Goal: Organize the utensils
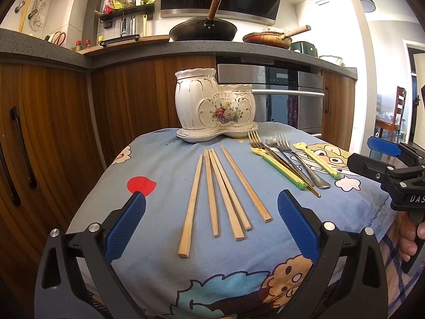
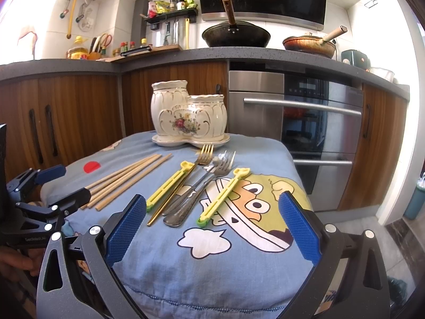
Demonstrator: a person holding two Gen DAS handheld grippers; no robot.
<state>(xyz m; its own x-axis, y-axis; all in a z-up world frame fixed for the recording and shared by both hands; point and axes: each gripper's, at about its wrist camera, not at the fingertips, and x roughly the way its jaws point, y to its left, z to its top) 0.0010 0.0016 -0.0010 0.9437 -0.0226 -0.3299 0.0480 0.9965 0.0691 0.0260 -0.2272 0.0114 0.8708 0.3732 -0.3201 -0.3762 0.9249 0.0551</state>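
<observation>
Several wooden chopsticks (image 1: pixel 225 196) lie side by side on the blue cartoon cloth (image 1: pixel 164 175), in front of my open, empty left gripper (image 1: pixel 211 210). To their right lie a gold fork (image 1: pixel 268 154), a silver fork (image 1: pixel 297 159) and two yellow-green clips (image 1: pixel 281 168). A white ceramic two-pot utensil holder (image 1: pixel 212 103) stands on its tray at the far edge. In the right wrist view my right gripper (image 2: pixel 212 212) is open and empty, near the fork handles (image 2: pixel 183 199) and clips (image 2: pixel 223 196); the chopsticks (image 2: pixel 127 180) and the holder (image 2: pixel 188 114) also show.
The cloth (image 2: pixel 212 265) covers a small raised surface with drop-offs on all sides. Wooden cabinets (image 1: pixel 53 122) and a steel oven (image 2: pixel 305 133) stand behind. Woks (image 1: pixel 203 30) sit on the counter. My right gripper (image 1: pixel 385 164) shows at the right edge of the left wrist view.
</observation>
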